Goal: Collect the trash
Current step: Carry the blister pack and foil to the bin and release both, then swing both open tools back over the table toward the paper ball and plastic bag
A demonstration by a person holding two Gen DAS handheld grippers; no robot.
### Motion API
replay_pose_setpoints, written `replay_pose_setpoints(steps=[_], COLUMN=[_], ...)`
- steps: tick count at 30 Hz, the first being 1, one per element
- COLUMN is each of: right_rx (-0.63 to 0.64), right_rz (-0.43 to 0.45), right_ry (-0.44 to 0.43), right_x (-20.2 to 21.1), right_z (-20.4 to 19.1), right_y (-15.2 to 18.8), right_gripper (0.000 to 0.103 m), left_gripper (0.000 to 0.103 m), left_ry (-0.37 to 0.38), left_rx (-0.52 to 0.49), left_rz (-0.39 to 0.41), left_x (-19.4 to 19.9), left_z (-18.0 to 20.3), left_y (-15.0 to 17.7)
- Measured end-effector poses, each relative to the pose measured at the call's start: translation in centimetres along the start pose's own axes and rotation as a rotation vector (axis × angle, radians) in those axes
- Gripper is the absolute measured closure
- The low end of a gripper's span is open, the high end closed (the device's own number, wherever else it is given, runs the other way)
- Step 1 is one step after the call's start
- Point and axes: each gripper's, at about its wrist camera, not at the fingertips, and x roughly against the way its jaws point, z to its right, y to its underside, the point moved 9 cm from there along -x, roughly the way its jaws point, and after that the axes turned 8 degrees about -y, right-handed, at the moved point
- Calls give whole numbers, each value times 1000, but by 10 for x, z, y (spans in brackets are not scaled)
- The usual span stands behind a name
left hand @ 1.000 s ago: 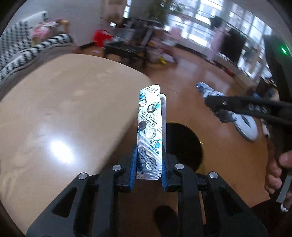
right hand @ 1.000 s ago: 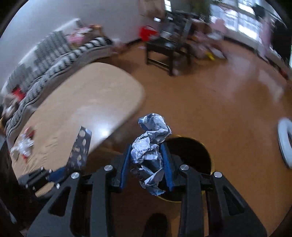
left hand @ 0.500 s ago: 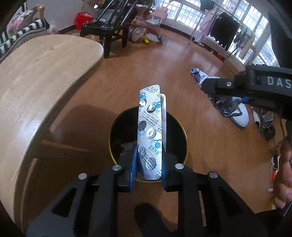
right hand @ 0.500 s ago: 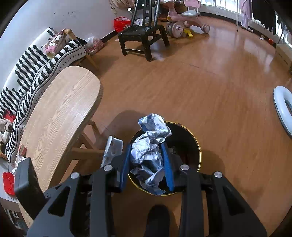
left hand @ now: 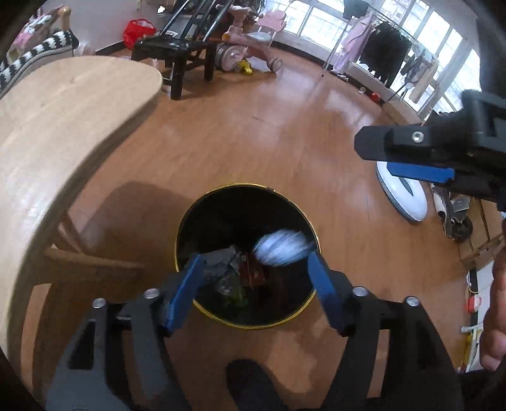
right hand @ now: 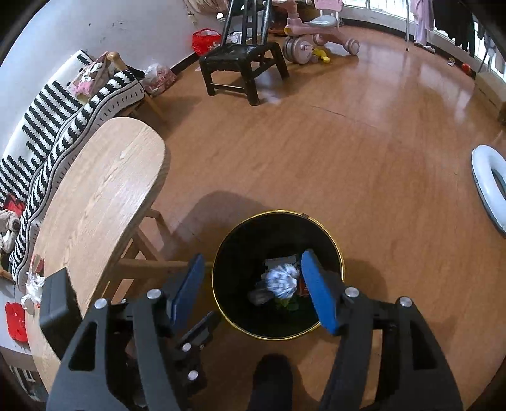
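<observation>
A black trash bin with a gold rim stands on the wood floor beside the table. My left gripper is open and empty above it. My right gripper is open and empty above it too; it shows from the side in the left wrist view. A crumpled foil wrapper is blurred, falling inside the bin. Other trash lies at the bin's bottom; the blister pack is not clearly told apart there.
A light wooden table stands left of the bin, with scraps of trash on its near end. A black stool, a striped sofa, a pink toy and a white ring lie around.
Both grippers opened over the bin. The blister pack left my left gripper and the foil wrapper left my right gripper; the wrapper is dropping into the bin.
</observation>
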Motion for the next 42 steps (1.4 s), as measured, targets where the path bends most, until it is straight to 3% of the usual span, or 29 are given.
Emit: replay_pose_setpoints(steps=[2,7,11,16,20,23,29,36,42], right_rx=[13,105,247,362,437,489,646,808,901], right_rz=[14,67,117,150,154,82,49,26,-2], right_ry=[7,18,-44,-179,-286,-348,-443,-511,-529], right_x=[3,15,24,24,7,-12,-25,-32,-45], right_z=[-4,-48,-122,-217,-286,-335,-427,-499,-540], right_y=[-2,-8,-6,5,26,43,89,150,192], right_gripper=[37,20,15,14,14,14,14,14,14], left_gripper=[19,12,10,8,8,8,7,7,7], left_ry=[-14,-26,-115,-282,-368,-458,-599,-702,-743], left_rx=[11,42,69,181,289,366,526,641,688], left_rz=[22,73,135,207,229,251,268,258,268], left_x=[14,58,103,166,212,248,306,351,369], left_z=[-8,-35,-81,-176,-243,-294,-380,-449,-477], left_y=[-1,2,5,25,54,83,151,221,249])
